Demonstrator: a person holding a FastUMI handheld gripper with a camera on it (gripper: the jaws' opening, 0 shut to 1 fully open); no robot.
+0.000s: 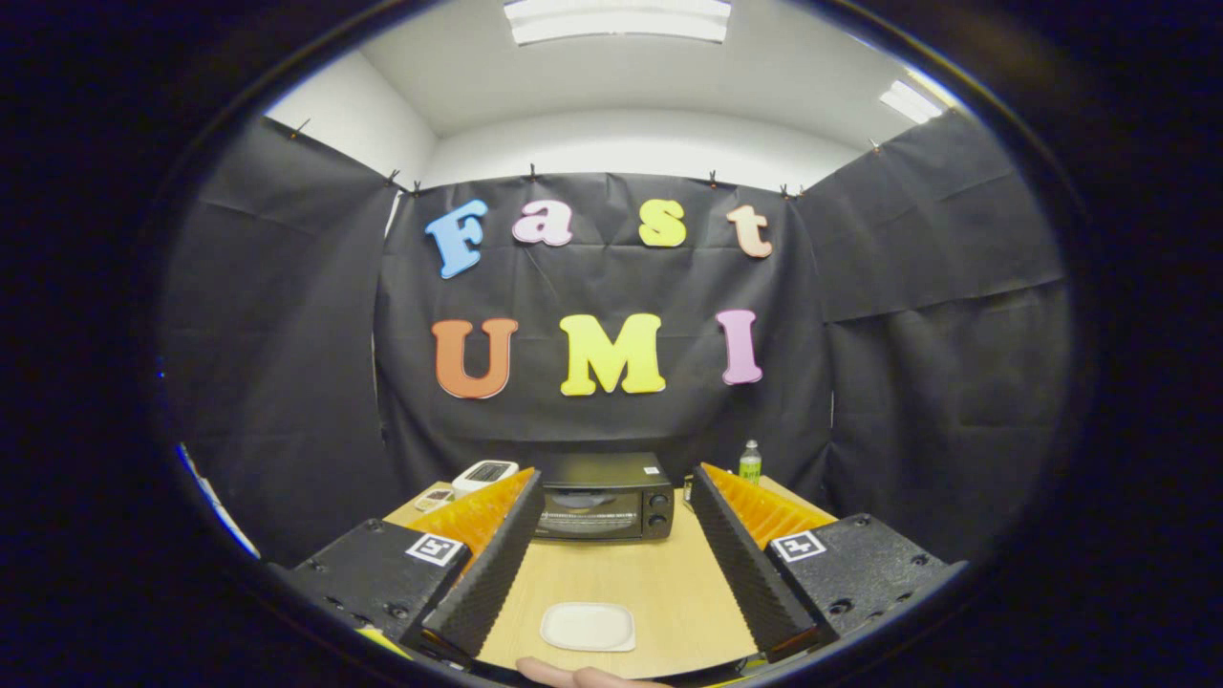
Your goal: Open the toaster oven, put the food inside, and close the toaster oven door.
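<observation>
The toaster oven (605, 499) is a small black box with a glass door in front, shut, and two round knobs stacked on its right side. Through the glass a wire rack shows faintly. A small pale sticker sits on its top, too small to read. It stands at the far end of the wooden table (659, 583), close to the cloth wall, beyond the fingers and in line with the gap between them.

The gripper (616, 506) is spread wide, its fingers holding nothing. On the table between the fingers, nearer than the oven and well apart from it, lies a flat white plate (588, 627) with rounded corners; whether food is on it I cannot tell.

A white toaster (484, 474) stands left of the oven, and a small bottle (750, 462) with a green label stands to its right; the label is unreadable. Part of a hand (573, 677) shows just before the plate.
</observation>
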